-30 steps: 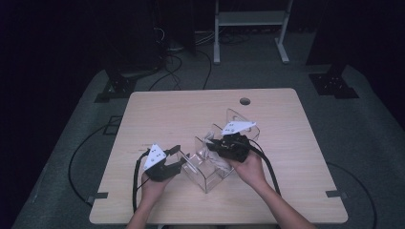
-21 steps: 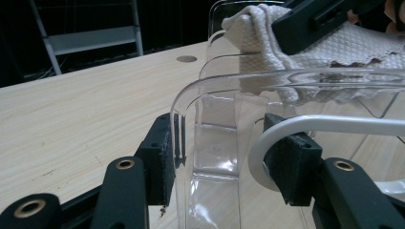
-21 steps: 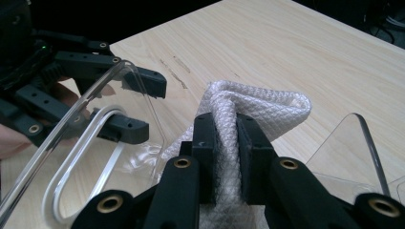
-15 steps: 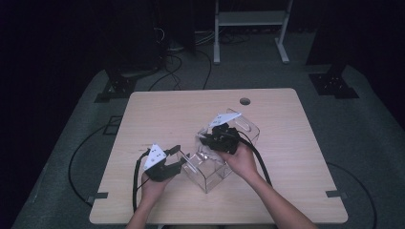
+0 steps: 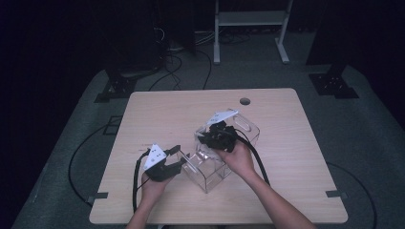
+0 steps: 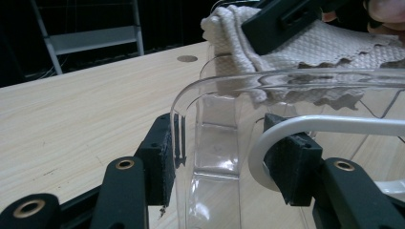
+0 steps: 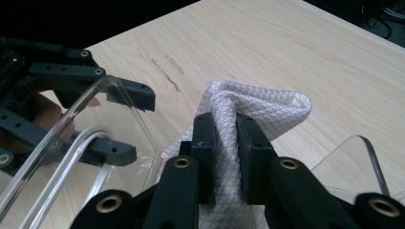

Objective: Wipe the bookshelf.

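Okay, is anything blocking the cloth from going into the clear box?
Nothing visible does. The right gripper pinches the white cloth above the clear box, whose top is open. The left gripper grips the box's near wall at one corner, away from the opening.

— What kind of room is this?
— A dim one. The light falls mostly on the pale wooden table (image 5: 191, 114), which has rounded corners and a small round hole (image 5: 245, 101) near its far edge.
— And under it?
— Grey carpet (image 5: 372, 143), with black cables (image 5: 76, 157) looping across it on the left. Beyond the table stand a white metal rack (image 5: 250, 19) and dark stand bases (image 5: 334, 83) at both sides; the rest is black.
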Motion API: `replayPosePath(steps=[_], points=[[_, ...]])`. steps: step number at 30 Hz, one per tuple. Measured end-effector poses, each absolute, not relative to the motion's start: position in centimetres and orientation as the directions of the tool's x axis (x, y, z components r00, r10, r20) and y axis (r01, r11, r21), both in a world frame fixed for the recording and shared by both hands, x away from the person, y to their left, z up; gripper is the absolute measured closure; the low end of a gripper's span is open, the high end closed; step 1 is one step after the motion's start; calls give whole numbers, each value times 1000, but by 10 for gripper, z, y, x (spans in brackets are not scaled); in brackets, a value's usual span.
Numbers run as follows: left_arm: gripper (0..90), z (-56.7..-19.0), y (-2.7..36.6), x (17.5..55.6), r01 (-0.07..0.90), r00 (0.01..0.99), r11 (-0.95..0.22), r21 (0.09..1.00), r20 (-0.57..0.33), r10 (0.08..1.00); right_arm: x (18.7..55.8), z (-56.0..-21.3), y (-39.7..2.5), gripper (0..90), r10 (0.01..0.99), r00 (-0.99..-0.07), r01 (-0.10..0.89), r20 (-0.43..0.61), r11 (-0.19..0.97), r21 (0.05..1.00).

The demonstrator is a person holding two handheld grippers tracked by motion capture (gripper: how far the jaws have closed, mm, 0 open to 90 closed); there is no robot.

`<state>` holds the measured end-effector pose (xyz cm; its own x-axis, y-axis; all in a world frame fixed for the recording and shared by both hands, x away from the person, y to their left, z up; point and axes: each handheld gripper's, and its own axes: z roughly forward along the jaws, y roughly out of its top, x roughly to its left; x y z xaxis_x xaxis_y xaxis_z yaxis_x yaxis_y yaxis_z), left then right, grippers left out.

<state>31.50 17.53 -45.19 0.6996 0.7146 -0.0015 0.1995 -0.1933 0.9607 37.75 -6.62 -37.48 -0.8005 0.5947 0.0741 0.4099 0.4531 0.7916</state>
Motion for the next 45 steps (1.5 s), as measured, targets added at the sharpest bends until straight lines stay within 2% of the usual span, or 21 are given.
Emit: replayPosePath(steps=[29, 35, 41, 45], points=[[477, -453, 175, 316, 204, 697, -177, 963, -16, 717, 346, -382, -104, 784, 561, -823, 368, 90, 405, 837], [475, -453, 176, 316, 206, 700, -177, 962, -19, 714, 331, -382, -124, 784, 534, -837, 363, 122, 374, 854], [474, -454, 176, 317, 210, 698, -166, 963, -29, 716, 303, -382, -152, 785, 516, -852, 315, 85, 376, 871], [474, -454, 176, 318, 211, 695, -166, 963, -28, 719, 288, -390, -174, 787, 543, -837, 304, 66, 360, 882]])
